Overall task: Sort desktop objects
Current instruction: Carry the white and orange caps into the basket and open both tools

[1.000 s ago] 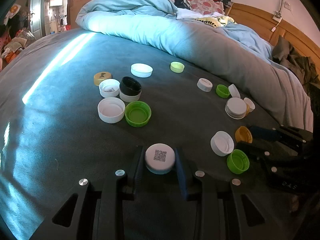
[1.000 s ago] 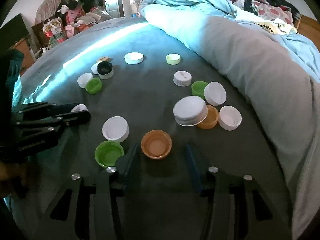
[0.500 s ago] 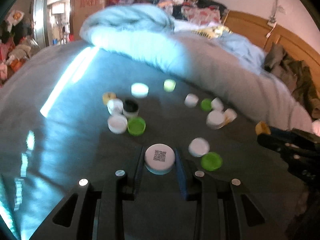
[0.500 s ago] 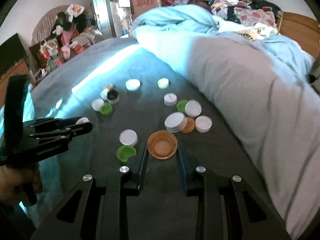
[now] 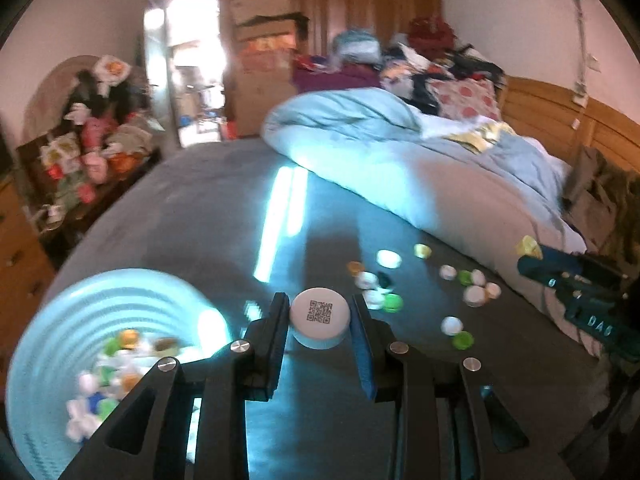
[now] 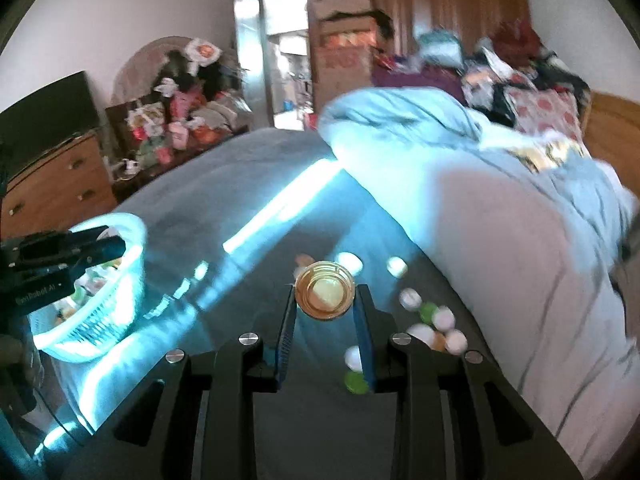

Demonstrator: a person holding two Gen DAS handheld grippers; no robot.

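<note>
My left gripper (image 5: 319, 322) is shut on a white cap with a QR code (image 5: 319, 322), held high above the grey bedspread. My right gripper (image 6: 325, 295) is shut on an orange cap (image 6: 325, 295), its hollow side facing the camera, also raised well off the bed. A pale blue basket (image 5: 48, 344) with several caps inside sits low on the left, below and left of the left gripper; it shows again as the basket (image 6: 100, 320) in the right wrist view. Several loose caps (image 5: 474, 295) lie on the bedspread beyond both grippers.
A rolled light blue duvet (image 5: 400, 152) runs along the far right of the bed. A wooden headboard (image 5: 560, 120) stands at the right, a dresser (image 6: 52, 184) and cluttered shelf at the left. The other gripper (image 5: 576, 292) shows at the right edge.
Both grippers rose from the bedspread, each carrying its cap; the right one closed on the orange cap first. The basket has come into view at the left.
</note>
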